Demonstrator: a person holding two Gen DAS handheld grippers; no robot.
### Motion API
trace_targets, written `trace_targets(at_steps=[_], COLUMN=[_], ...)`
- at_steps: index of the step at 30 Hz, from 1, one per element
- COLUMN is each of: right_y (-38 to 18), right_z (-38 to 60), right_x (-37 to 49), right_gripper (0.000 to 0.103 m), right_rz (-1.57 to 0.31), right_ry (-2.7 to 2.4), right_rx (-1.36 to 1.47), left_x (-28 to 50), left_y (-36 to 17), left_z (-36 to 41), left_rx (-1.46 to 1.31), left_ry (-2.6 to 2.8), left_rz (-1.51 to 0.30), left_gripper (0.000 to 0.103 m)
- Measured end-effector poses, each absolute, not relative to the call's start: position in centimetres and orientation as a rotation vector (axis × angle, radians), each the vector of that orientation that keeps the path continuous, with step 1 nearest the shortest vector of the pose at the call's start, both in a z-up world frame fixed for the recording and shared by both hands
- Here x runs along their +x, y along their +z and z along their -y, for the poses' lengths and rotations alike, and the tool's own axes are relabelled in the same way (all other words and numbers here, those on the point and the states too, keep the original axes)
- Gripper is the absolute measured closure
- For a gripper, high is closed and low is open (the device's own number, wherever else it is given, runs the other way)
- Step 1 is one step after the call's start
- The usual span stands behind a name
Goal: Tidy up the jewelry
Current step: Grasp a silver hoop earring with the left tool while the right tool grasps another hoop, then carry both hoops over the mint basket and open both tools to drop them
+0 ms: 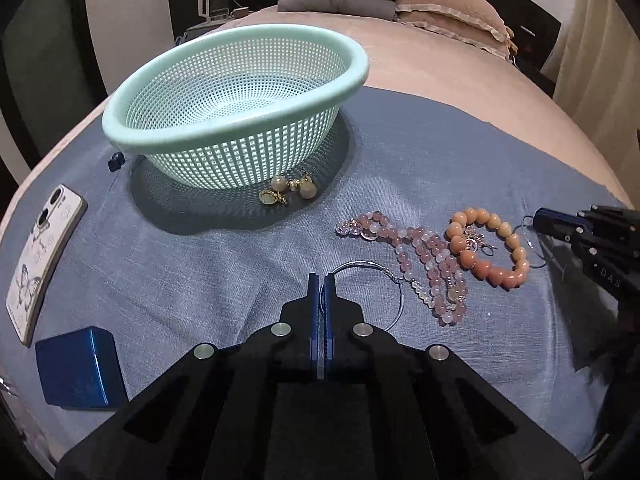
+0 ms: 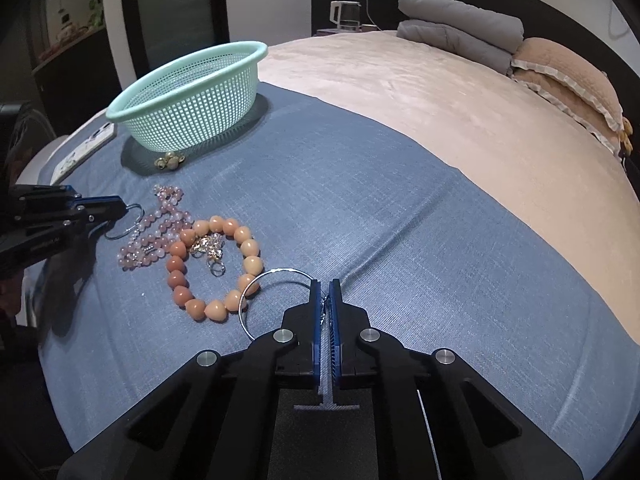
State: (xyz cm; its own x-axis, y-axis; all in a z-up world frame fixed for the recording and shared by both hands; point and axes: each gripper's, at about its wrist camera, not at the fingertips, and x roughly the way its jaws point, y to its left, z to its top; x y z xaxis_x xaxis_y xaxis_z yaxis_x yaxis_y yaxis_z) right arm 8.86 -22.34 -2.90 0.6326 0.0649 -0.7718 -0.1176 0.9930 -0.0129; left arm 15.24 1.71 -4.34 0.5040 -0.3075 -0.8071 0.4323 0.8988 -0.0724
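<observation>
A mint green mesh basket (image 1: pixel 240 92) stands on a blue cloth (image 1: pixel 200 264); it also shows in the right wrist view (image 2: pixel 188 100). Gold and pearl earrings (image 1: pixel 288 190) lie at its base. A pink bead strand (image 1: pixel 432 260) and an orange bead bracelet (image 1: pixel 492 248) lie to the right, with small rings inside the bracelet. My left gripper (image 1: pixel 323 280) is shut on a silver hoop earring (image 1: pixel 394 280). My right gripper (image 2: pixel 325 286) is shut on a second silver hoop earring (image 2: pixel 256 284) beside the orange bracelet (image 2: pixel 212 268).
A phone (image 1: pixel 40 256) in a butterfly case and a blue box (image 1: pixel 78 368) lie at the left. A small dark blue item (image 1: pixel 115 160) sits by the basket. The bed carries pink bedding (image 2: pixel 440 120), folded grey blankets (image 2: pixel 460 28) and a pillow (image 2: pixel 568 76).
</observation>
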Motion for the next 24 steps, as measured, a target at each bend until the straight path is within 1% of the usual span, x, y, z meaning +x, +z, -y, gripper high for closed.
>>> trace_targets(at_steps=[4,12,24], right_y=[-1.3,3.8,9.6], right_z=[22.4,20.9,17.2], right_x=[7.9,6.3,6.6], right_gripper=[0.099,0.099,0.099], right_rz=[-0.851,-0.741,-0.608], right_ry=[0.110,0.126,0.186], right_rx=[-0.072,-0.133,-0.209], left_x=[14.2,12.1,12.2], left_y=[-3.4,-0.9,5.3], left_z=[-2.1,-2.8,-3.8], left_rx=[0.145,0.174,0.222], left_ry=[-0.450,-0.458,-0.397], left_rz=[-0.945,-0.960,-0.898], left_gripper=[0.101,0.101,0.101])
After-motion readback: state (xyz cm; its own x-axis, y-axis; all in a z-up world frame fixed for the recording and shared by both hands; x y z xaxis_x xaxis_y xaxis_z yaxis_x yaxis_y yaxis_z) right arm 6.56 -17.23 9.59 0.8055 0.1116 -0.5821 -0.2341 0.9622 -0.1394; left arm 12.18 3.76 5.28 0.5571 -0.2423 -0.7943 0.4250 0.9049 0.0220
